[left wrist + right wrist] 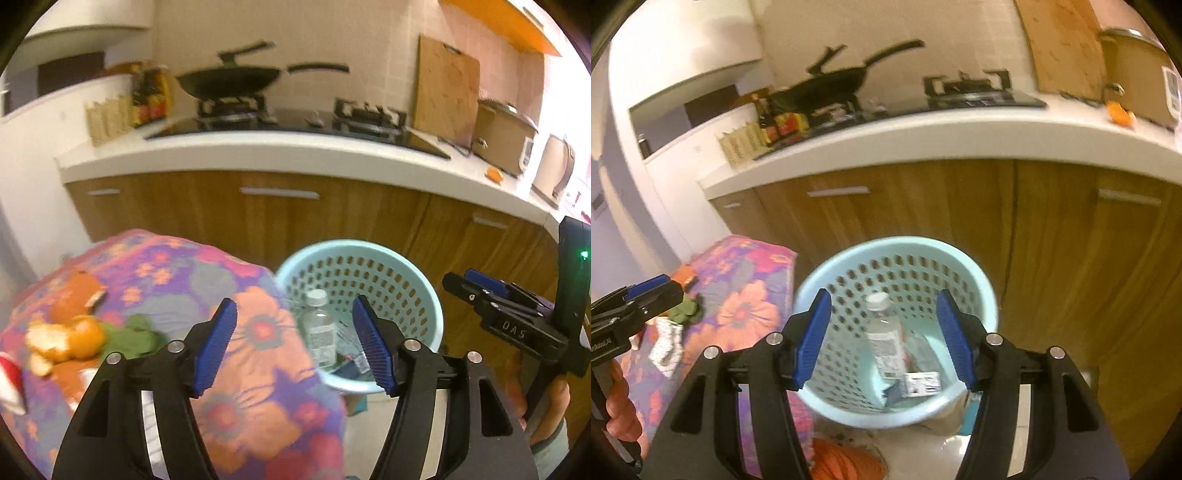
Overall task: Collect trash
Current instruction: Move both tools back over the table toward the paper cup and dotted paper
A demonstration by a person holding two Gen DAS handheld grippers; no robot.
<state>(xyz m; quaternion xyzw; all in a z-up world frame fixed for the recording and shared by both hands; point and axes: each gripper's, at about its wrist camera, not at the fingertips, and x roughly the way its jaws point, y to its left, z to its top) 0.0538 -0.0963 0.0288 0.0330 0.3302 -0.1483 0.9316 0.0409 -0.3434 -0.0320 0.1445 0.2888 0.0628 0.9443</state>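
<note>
A light-blue perforated basket stands on the floor beside a table with a floral cloth. Inside it lie a clear plastic bottle and a small white packet. My right gripper hangs open over the basket, nothing between its fingers. My left gripper is open and empty over the table's edge next to the basket. Orange peels, a green scrap and crumpled paper lie on the cloth.
Behind the basket run wooden cabinets under a white counter with a stove, a black wok, a cutting board and an orange piece. Something orange lies on the floor below the right gripper.
</note>
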